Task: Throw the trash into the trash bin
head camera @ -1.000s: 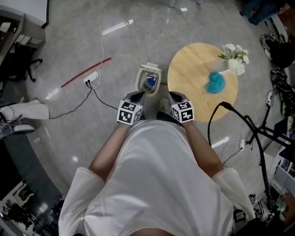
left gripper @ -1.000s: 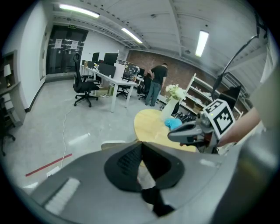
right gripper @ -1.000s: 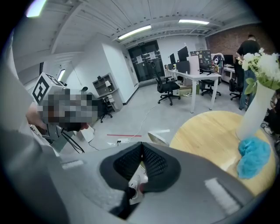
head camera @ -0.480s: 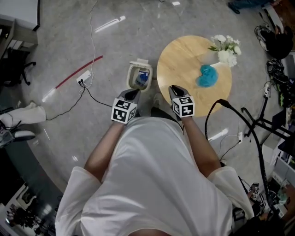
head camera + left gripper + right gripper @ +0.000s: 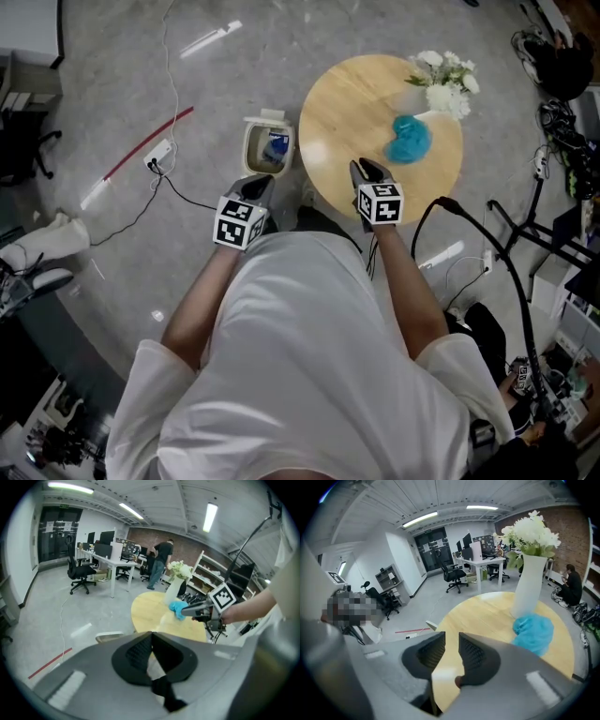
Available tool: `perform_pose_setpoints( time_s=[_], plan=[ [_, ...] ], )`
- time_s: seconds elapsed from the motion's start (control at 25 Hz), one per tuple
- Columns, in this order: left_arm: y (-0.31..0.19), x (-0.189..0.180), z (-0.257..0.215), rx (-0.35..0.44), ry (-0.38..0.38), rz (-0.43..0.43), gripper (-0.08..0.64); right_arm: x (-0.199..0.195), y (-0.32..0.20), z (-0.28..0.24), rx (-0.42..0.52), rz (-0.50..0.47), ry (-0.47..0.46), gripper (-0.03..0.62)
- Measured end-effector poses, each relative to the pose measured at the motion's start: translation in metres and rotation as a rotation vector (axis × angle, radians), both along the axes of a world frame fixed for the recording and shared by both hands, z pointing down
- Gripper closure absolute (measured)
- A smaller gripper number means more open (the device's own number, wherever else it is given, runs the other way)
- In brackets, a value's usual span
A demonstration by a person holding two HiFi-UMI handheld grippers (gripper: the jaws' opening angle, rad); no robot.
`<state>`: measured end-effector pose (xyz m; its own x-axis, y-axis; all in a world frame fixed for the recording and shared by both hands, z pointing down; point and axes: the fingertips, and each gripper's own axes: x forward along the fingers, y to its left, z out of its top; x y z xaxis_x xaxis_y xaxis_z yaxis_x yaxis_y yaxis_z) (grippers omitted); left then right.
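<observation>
Black ribbed jaws on the right hand-held gripper (image 5: 451, 639) stand partly apart. They have just been opening, and nothing is between them, only pale wood showing through the gap. It hangs over the near edge of the round wooden surface (image 5: 347, 103). The left hand-held gripper (image 5: 151, 637) has its jaw tips together on nothing and sits low on the left, just near of the trash bin (image 5: 247, 155) on the floor. Something blue (image 5: 277, 147) already lies in the bin.

I'd say the step in hand is the reach for the next piece. The crumpled blue trash (image 5: 533, 632) lies farther in and to the right of the right jaws, well apart from them, right at the foot of the white vase (image 5: 528, 588). The next move calls for going farther and right, spreading wider, and closing on the wad without nudging the vase.
</observation>
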<state>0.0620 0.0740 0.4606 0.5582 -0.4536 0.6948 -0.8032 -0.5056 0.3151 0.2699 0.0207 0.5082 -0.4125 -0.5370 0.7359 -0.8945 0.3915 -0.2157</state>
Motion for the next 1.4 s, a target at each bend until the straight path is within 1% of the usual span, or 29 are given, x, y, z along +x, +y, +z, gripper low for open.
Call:
perform_pose_setpoints(
  time_s=[0.2, 0.4, 0.6, 0.8, 1.0, 1.08, 1.32, 1.4],
  plan=[
    [0.0, 0.002, 0.005, -0.017, -0.013, -0.009, 0.555, 0.042, -0.013, 0.013, -0.008, 0.062, 0.048, 0.486],
    [0.0, 0.0, 0.013, -0.04, -0.029, -0.033, 0.555, 0.09, -0.027, 0.022, -0.002, 0.133, 0.121, 0.473],
    [-0.003, 0.001, 0.013, -0.048, -0.032, -0.053, 0.555, 0.138, -0.037, 0.025, 0.007, 0.201, 0.204, 0.458],
    [-0.009, 0.008, 0.014, -0.053, -0.033, -0.064, 0.555, 0.18, -0.049, 0.029, 0.009, 0.254, 0.255, 0.445],
    [-0.009, 0.013, 0.016, -0.065, -0.038, -0.071, 0.555, 0.209, -0.057, 0.036, -0.01, 0.263, 0.279, 0.428],
    [-0.008, 0.015, 0.019, -0.074, -0.041, -0.074, 0.555, 0.217, -0.061, 0.04, -0.026, 0.253, 0.281, 0.408],
    [-0.006, 0.022, 0.021, -0.095, -0.045, -0.086, 0.555, 0.229, -0.071, 0.056, -0.086, 0.232, 0.257, 0.349],
    [-0.006, 0.025, 0.022, -0.1, -0.046, -0.088, 0.555, 0.231, -0.072, 0.064, -0.114, 0.225, 0.245, 0.339]
  ],
)
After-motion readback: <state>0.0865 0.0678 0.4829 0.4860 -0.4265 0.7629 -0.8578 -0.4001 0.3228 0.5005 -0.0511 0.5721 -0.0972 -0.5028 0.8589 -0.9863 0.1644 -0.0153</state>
